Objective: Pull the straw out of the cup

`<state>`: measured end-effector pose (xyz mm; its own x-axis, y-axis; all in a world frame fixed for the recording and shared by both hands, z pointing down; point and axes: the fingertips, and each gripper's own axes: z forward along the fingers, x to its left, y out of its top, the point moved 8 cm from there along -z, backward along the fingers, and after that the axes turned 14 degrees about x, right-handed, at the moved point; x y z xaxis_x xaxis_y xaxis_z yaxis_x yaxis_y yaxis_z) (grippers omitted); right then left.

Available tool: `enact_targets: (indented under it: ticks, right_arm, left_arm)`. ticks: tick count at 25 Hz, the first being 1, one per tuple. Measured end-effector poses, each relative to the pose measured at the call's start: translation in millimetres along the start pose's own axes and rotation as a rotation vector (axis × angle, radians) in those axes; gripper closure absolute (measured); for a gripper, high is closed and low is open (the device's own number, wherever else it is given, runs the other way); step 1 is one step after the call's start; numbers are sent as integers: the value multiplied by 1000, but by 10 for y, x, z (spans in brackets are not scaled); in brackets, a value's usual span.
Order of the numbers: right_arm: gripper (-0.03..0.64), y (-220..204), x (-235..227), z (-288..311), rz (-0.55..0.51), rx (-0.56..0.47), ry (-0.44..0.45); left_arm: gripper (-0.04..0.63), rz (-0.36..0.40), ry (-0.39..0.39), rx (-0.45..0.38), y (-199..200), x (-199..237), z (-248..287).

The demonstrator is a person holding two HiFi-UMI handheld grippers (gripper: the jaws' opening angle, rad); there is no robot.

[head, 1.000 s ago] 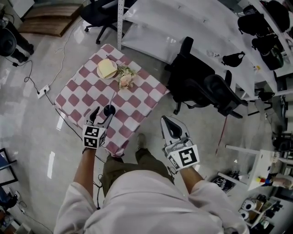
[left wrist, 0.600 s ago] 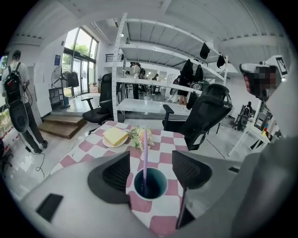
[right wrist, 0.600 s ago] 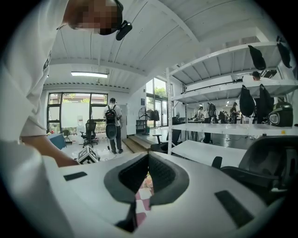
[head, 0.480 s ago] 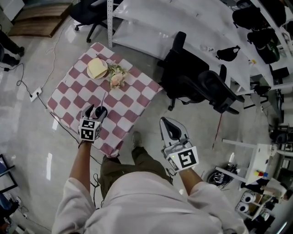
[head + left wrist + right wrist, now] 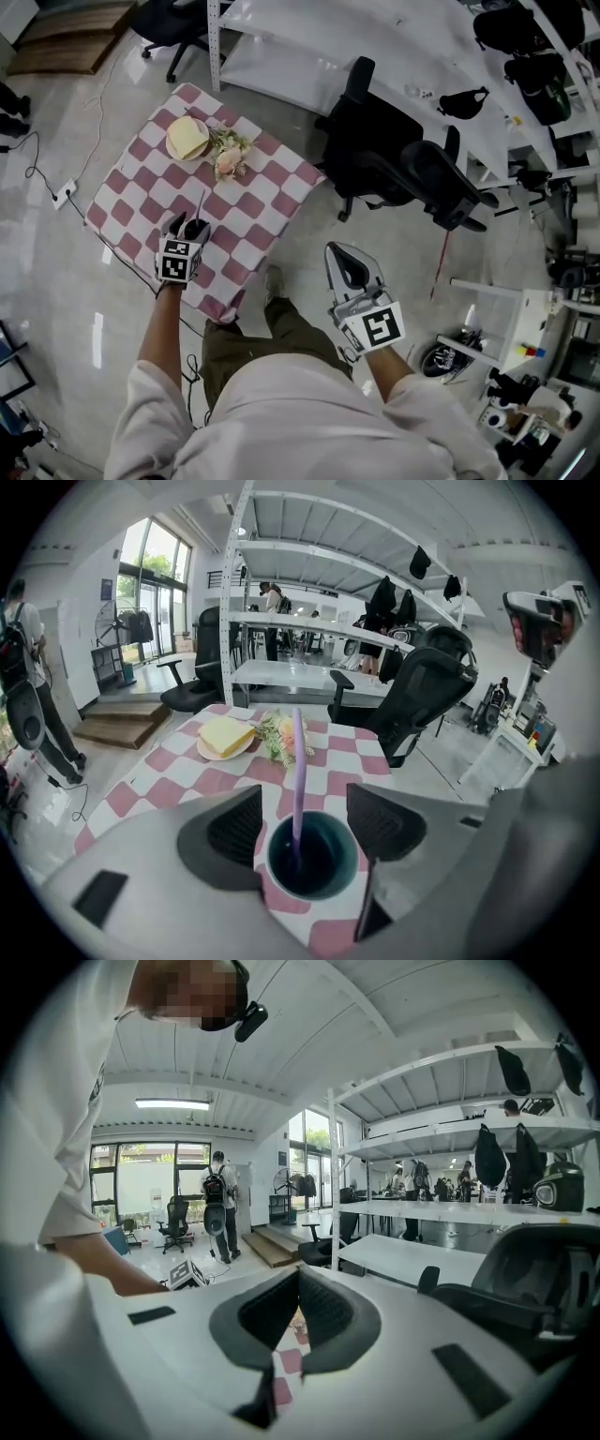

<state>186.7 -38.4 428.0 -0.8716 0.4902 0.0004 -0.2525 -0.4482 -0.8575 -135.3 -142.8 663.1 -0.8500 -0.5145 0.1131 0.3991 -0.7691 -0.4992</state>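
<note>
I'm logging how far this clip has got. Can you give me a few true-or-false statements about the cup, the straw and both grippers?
1. The purple straw stands in the dark cup. True.
2. The left gripper is shut on the straw. False: its jaws stand apart, one on each side of the cup.
3. The right gripper holds the straw. False: its jaws are together with nothing between them, away from the table.
4. A plate and flowers lie on the checked tablecloth beyond the cup. True.
</note>
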Motion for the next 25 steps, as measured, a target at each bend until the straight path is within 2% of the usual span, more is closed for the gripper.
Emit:
enact_targets:
  ticks: [9, 25]
  right_arm:
    - [612, -39, -67, 36, 2, 14, 1]
    - [612, -32, -116, 158, 5, 32, 7]
  left_arm:
    - [326, -9, 4, 21, 22, 43, 121]
    - [489, 52, 30, 51, 88, 61, 190]
